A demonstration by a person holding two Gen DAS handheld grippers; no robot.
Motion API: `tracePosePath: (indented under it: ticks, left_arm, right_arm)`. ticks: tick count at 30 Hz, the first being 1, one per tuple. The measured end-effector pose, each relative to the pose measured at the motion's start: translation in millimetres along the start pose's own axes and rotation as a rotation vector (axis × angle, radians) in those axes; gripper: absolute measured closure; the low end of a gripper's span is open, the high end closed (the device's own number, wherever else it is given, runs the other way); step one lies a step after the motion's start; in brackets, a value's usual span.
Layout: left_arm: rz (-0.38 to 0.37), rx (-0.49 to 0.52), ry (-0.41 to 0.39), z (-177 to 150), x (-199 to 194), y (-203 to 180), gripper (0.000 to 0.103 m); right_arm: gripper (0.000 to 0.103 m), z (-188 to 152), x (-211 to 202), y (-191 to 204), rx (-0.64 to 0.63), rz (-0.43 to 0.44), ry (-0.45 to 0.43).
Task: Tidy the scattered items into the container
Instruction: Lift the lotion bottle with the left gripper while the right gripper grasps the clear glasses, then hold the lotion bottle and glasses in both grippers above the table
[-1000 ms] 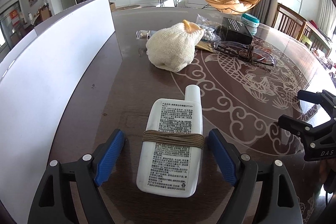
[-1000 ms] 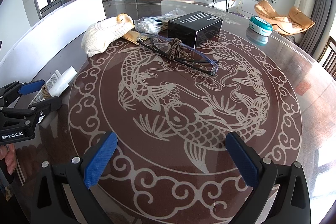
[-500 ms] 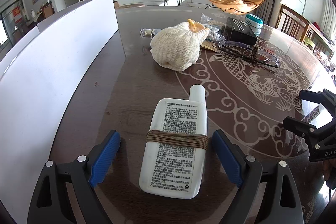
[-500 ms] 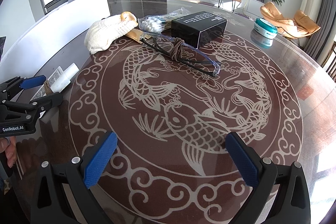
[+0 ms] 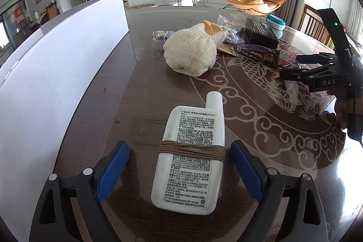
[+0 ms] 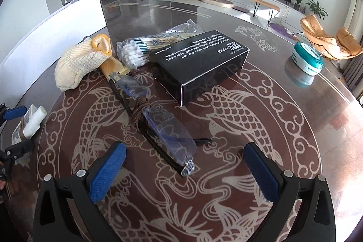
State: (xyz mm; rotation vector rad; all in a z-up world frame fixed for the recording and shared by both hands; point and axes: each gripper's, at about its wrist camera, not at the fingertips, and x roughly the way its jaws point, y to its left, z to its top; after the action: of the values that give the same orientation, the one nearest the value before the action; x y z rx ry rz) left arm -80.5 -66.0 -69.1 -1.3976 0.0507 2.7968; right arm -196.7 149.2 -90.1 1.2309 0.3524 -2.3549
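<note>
A flat white sunscreen bottle [image 5: 190, 158] with a brown cord round its middle lies on the table between the open jaws of my left gripper [image 5: 179, 165], not gripped. It also shows in the right wrist view [image 6: 29, 123]. My right gripper [image 6: 183, 170] is open over the near end of clear glasses [image 6: 158, 124] bound with brown cord. A cream knit glove [image 5: 192, 53], a bag of cotton swabs [image 6: 140, 52] and a black box [image 6: 199, 62] lie beyond. The white container wall [image 5: 56, 74] stands at the left.
A teal round tin [image 6: 307, 58] stands at the far right of the round glass table [image 6: 295, 128]. A small glass bottle [image 5: 160, 35] lies behind the glove. A thin tan packet [image 6: 113, 67] lies under the glasses' far end.
My right gripper has moved forward to the glasses, which now lie between its open jaws. My left gripper has stayed around the sunscreen bottle.
</note>
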Motion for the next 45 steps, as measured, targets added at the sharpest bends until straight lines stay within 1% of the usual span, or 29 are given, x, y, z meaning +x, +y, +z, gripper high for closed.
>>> tracePosePath:
  ticks: [3, 5, 7, 8, 9, 10, 12, 15, 18, 21, 23, 24, 25, 26, 27, 28, 30, 33, 38, 40, 45]
  left_arm:
    - [0.0, 0.0, 0.0, 0, 0, 0, 0.011]
    - [-0.001, 0.0, 0.0, 0, 0, 0, 0.011]
    - [-0.001, 0.0, 0.0, 0, 0, 0, 0.011]
    - [0.0, 0.0, 0.0, 0, 0, 0, 0.011]
    - [0.0, 0.0, 0.0, 0, 0, 0, 0.011]
    - [0.0, 0.0, 0.0, 0, 0, 0, 0.011]
    - [0.0, 0.0, 0.0, 0, 0, 0, 0.011]
    - [0.0, 0.0, 0.0, 0, 0, 0, 0.011]
    - [0.0, 0.0, 0.0, 0, 0, 0, 0.011]
    - [0.0, 0.0, 0.0, 0, 0, 0, 0.011]
    - [0.0, 0.0, 0.0, 0, -1, 0, 0.011]
    - [0.0, 0.0, 0.0, 0, 0, 0, 0.011]
    - [0.0, 0.0, 0.0, 0, -1, 0, 0.011]
    - [0.0, 0.0, 0.0, 0, -1, 0, 0.011]
    - [0.0, 0.0, 0.0, 0, 0, 0, 0.011]
    - [0.0, 0.0, 0.0, 0, 0, 0, 0.011]
    - [0.0, 0.0, 0.0, 0, -1, 0, 0.011]
    - [0.0, 0.0, 0.0, 0, 0, 0, 0.011]
    - [0.0, 0.0, 0.0, 0, -1, 0, 0.011]
    - [0.0, 0.0, 0.0, 0, -1, 0, 0.011]
    - [0.0, 0.0, 0.0, 0, 0, 0, 0.011]
  right_arm:
    - [0.001, 17, 11, 12, -0.026, 0.021, -0.001]
    - [0.011, 24, 13, 21, -0.035, 0.03, -0.014]
    - [0.033, 29, 12, 25, -0.032, 0.032, -0.023]
    - [0.04, 30, 11, 26, -0.029, 0.03, -0.023]
    - [0.056, 30, 9, 27, -0.027, 0.027, -0.023]
    - [0.067, 29, 7, 28, -0.027, 0.022, -0.019]
    - [0.074, 23, 2, 32, -0.028, 0.011, -0.011]
    - [0.075, 4, -13, 42, 0.014, -0.025, 0.001]
    - [0.075, -25, -33, 59, 0.044, -0.041, 0.009]
    - [0.075, -53, -52, 81, 0.017, -0.05, -0.004]
    - [0.073, -64, -60, 87, 0.01, -0.065, -0.022]
    - [0.068, -68, -62, 86, 0.014, -0.071, -0.031]
    - [0.054, -70, -63, 84, 0.021, -0.079, -0.034]
    - [0.046, -72, -63, 80, 0.032, -0.083, -0.033]
    - [0.031, -73, -62, 75, 0.049, -0.08, -0.028]
    - [0.027, -75, -61, 71, 0.066, -0.072, -0.025]
    - [0.026, -76, -62, 62, 0.084, -0.049, -0.029]
    - [0.022, -77, -62, 61, 0.086, -0.053, -0.037]
    - [0.01, -77, -58, 60, 0.098, -0.058, -0.03]
    - [0.0, -76, -55, 62, 0.086, -0.053, -0.013]
    - [0.0, -76, -54, 62, 0.086, -0.051, -0.01]
